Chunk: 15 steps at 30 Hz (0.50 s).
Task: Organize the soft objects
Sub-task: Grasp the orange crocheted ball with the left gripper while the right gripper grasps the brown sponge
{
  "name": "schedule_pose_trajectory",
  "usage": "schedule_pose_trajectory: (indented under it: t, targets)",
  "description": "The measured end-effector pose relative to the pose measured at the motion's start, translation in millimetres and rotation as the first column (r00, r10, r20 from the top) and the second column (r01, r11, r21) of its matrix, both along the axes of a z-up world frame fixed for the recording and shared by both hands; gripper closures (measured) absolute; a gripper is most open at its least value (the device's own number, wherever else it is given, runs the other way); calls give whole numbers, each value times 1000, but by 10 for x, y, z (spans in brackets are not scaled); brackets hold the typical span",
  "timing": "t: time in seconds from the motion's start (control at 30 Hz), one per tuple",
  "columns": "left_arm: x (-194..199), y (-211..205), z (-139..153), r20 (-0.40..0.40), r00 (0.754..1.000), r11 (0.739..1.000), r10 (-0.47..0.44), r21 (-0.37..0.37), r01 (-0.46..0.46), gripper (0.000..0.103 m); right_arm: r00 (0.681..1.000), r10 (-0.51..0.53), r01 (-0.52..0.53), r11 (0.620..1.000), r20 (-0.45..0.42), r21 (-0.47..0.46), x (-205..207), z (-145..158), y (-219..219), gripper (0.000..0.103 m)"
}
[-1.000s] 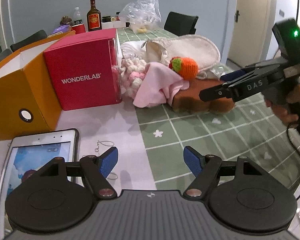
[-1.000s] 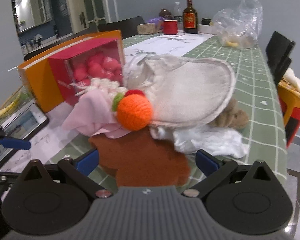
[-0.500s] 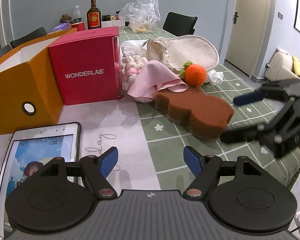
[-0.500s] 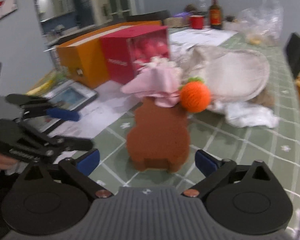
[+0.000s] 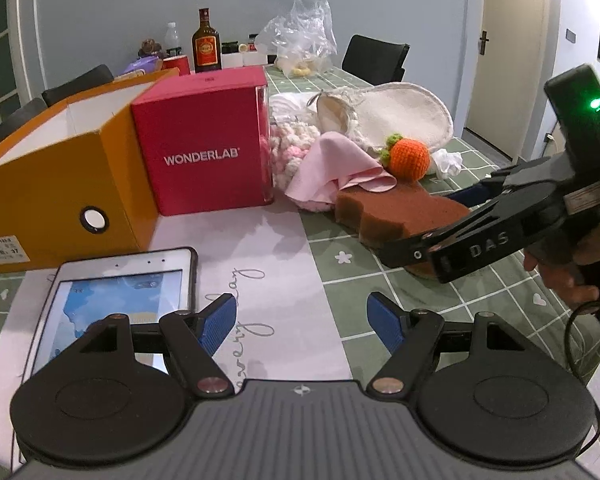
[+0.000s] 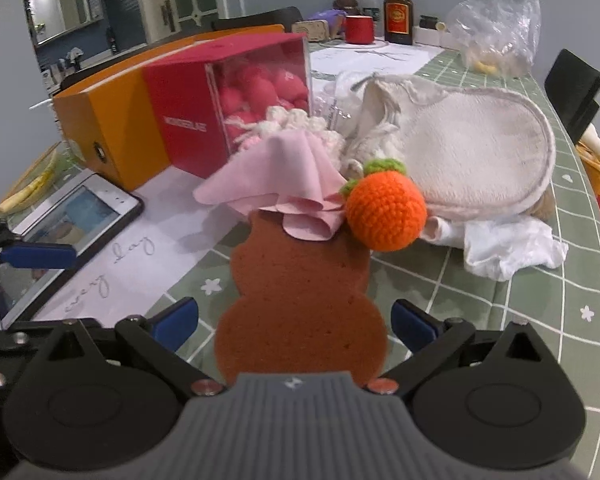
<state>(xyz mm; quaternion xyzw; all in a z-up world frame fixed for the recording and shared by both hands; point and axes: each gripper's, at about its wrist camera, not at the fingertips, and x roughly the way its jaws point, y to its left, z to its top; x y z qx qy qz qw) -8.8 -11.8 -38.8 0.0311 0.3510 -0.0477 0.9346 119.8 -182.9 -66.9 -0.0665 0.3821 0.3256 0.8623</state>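
On the green checked surface [image 6: 480, 304] we list a brown sponge [image 6: 300, 300], its far end under a pink cloth [image 6: 276, 176], an orange knitted ball [image 6: 386, 210] just right of the cloth. Our right claw [image 6: 294, 318] stands wide, blue pads either side of the sponge's near end, not pressing. Our left claw [image 5: 298, 324] gapes wide and empty above the surface, near a tablet [image 5: 112, 288].

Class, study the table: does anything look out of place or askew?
Yes. The pink cloth droops crumpled over the far end of the brown sponge, and the orange knitted ball rests against both. The soft things lie heaped beside the red box, not sorted.
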Motion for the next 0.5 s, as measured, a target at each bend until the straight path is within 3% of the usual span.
schedule_pose_trajectory:
  t: [0.2,0.3,0.5]
  targets:
    - [-16,-71,185,50,999,1000,-3,3,3,15,998,-29,28,999,62,27,-143,11,-49,3]
    - [-28,-142,363,116,993,1000,-23,-10,25,15,996,-49,42,995,78,85,-201,-7,-84,3]
    - [89,-282,642,216,970,993,-109,59,98,12,988,-91,74,988,121,137,-266,-46,-85,3]
